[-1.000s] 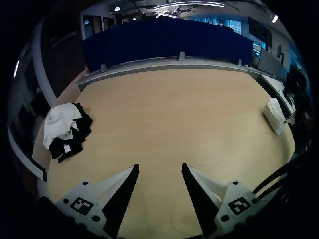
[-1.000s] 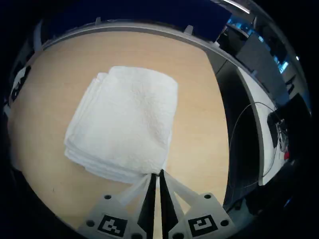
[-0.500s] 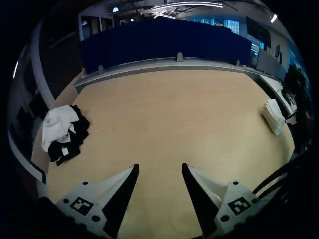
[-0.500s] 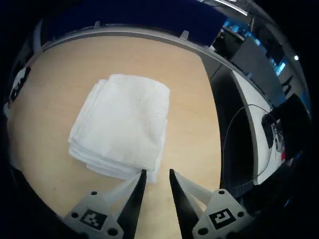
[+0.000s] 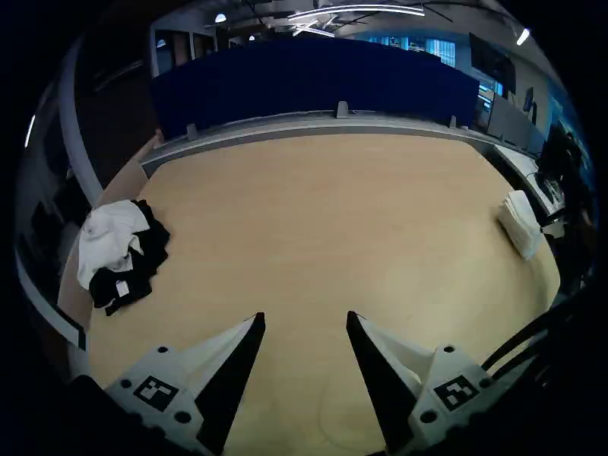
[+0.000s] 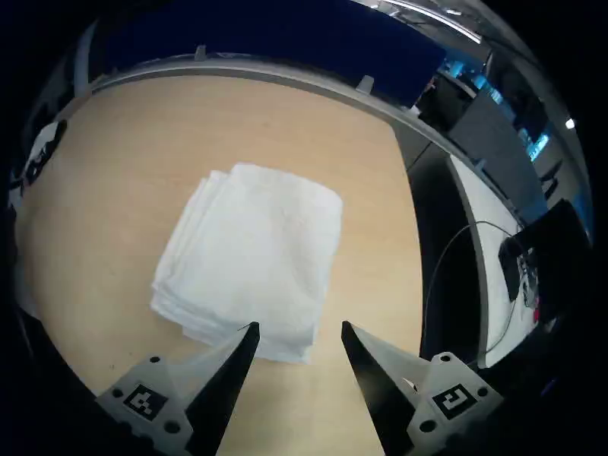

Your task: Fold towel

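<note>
Left gripper view: the left gripper (image 5: 300, 334) sat wide open over the smooth, pale wood-grain table (image 5: 327, 213), with nothing between its two pointed black fingers. One crumpled heap of white and black cloth (image 5: 118, 254) lay by the table's left edge. One folded white towel (image 5: 521, 223) lay way off at the right edge.

Right gripper view: the right gripper (image 6: 299, 340) was open too, tips right at the towel's near edge. The towel (image 6: 254, 270) was a fluffy terry square, several layers thick, flat on the table (image 6: 137, 167).

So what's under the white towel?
The folded towel lies flat on the wooden table. Its stacked layers show along the edge, but the spot right beneath it is covered, so I can't see that.
</note>
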`<action>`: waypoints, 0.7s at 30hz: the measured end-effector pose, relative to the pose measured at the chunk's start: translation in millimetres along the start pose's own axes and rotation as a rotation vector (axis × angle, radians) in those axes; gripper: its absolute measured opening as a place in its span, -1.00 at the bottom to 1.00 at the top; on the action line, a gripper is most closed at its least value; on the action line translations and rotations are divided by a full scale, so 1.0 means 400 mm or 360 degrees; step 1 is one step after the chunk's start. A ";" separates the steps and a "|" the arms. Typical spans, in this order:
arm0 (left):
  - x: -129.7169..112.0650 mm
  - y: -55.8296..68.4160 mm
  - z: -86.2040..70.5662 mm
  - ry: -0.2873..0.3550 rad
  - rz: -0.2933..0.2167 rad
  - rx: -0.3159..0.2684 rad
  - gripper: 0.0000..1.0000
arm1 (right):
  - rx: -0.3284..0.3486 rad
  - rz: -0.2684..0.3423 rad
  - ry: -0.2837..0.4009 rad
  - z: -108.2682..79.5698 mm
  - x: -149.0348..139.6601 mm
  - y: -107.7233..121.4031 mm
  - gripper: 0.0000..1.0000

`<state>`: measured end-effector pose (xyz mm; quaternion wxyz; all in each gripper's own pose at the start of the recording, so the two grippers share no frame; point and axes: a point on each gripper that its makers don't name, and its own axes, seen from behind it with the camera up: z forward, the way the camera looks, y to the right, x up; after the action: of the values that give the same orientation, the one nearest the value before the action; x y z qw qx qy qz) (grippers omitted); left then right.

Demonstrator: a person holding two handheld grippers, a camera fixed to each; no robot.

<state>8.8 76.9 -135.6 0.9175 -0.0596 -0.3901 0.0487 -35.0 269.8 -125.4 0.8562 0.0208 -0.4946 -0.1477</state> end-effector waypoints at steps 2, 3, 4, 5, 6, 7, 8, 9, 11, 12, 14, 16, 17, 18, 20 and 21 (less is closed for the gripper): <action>-0.002 -0.005 0.000 -0.0001 -0.0007 0.0004 0.57 | 0.0031 0.0000 0.0019 0.002 0.017 -0.021 0.66; -0.004 -0.007 -0.001 -0.0001 -0.0010 0.0006 0.57 | 0.0046 -0.0001 0.0029 0.003 0.026 -0.032 0.66; -0.005 -0.009 -0.001 -0.0002 -0.0012 0.0008 0.57 | 0.0056 -0.0004 0.0036 0.005 0.034 -0.041 0.66; -0.006 -0.011 -0.002 -0.0002 -0.0013 0.0010 0.58 | 0.0065 -0.0006 0.0043 0.007 0.041 -0.050 0.66; -0.007 -0.013 -0.003 -0.0002 -0.0014 0.0012 0.57 | 0.0077 -0.0010 0.0048 0.010 0.049 -0.060 0.66; -0.009 -0.015 -0.004 -0.0002 -0.0014 0.0015 0.57 | 0.0088 -0.0014 0.0050 0.013 0.053 -0.069 0.67; -0.010 -0.016 -0.005 -0.0002 -0.0014 0.0017 0.57 | 0.0099 -0.0017 0.0051 0.016 0.058 -0.078 0.66; -0.011 -0.018 -0.006 -0.0002 -0.0015 0.0020 0.57 | 0.0110 -0.0021 0.0051 0.019 0.061 -0.087 0.66; -0.014 -0.022 -0.007 -0.0003 -0.0017 0.0025 0.57 | 0.0124 -0.0027 0.0049 0.026 0.064 -0.101 0.66; -0.016 -0.024 -0.007 -0.0003 -0.0019 0.0028 0.57 | 0.0132 -0.0030 0.0047 0.030 0.064 -0.109 0.66; -0.020 -0.028 -0.008 -0.0006 -0.0026 0.0032 0.57 | 0.0145 -0.0033 0.0037 0.037 0.058 -0.119 0.66; -0.022 -0.031 -0.009 -0.0009 -0.0029 0.0036 0.57 | 0.0154 -0.0037 0.0022 0.047 0.047 -0.127 0.66; -0.023 -0.032 -0.010 -0.0010 -0.0030 0.0038 0.57 | 0.0157 -0.0039 0.0014 0.051 0.041 -0.130 0.66; -0.024 -0.034 -0.010 -0.0011 -0.0029 0.0040 0.57 | 0.0160 -0.0040 0.0006 0.056 0.034 -0.133 0.66; -0.025 -0.037 -0.011 -0.0013 -0.0025 0.0045 0.57 | 0.0167 -0.0038 -0.0004 0.064 0.023 -0.138 0.66; -0.026 -0.038 -0.011 -0.0014 -0.0022 0.0047 0.57 | 0.0170 -0.0035 -0.0007 0.067 0.019 -0.140 0.66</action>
<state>5.6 60.1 -143.5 0.9169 -0.0431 -0.3939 0.0483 -67.4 217.4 -115.5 0.8511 0.0717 -0.5035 -0.1306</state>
